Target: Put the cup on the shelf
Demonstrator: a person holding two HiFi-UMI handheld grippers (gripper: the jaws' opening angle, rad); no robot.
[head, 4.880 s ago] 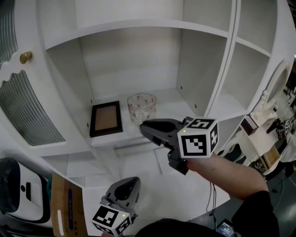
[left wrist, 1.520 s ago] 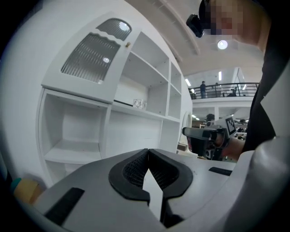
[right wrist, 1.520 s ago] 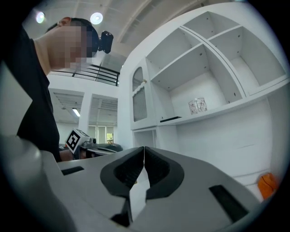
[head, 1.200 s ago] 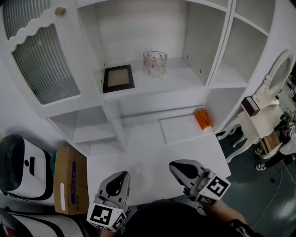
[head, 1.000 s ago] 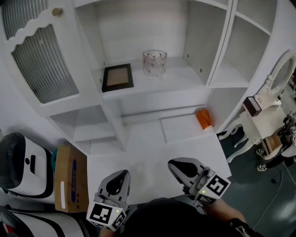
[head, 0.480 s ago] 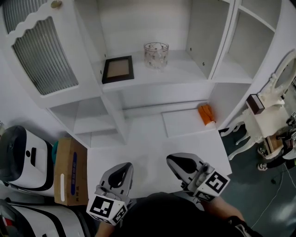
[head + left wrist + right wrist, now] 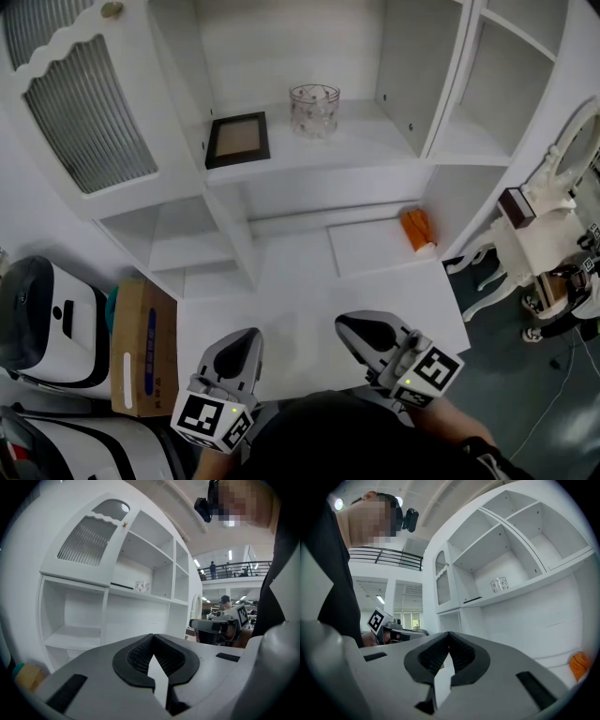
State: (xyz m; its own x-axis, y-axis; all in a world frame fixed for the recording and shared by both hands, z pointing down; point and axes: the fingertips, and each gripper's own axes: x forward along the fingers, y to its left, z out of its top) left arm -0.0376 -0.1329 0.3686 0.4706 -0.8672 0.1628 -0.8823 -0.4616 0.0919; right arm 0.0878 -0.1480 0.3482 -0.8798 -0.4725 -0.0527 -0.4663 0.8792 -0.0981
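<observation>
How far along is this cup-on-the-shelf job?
It looks finished. Done: the cup stands upright on the shelf, beside the picture frame. In hand: nothing; the left gripper and right gripper are shut and empty, low near the person. Left: nothing I can see.

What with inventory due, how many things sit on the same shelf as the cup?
2: the glass cup near the middle of the shelf, and a dark picture frame lying flat to its left, apart from it. Nothing looks hidden there.
</observation>
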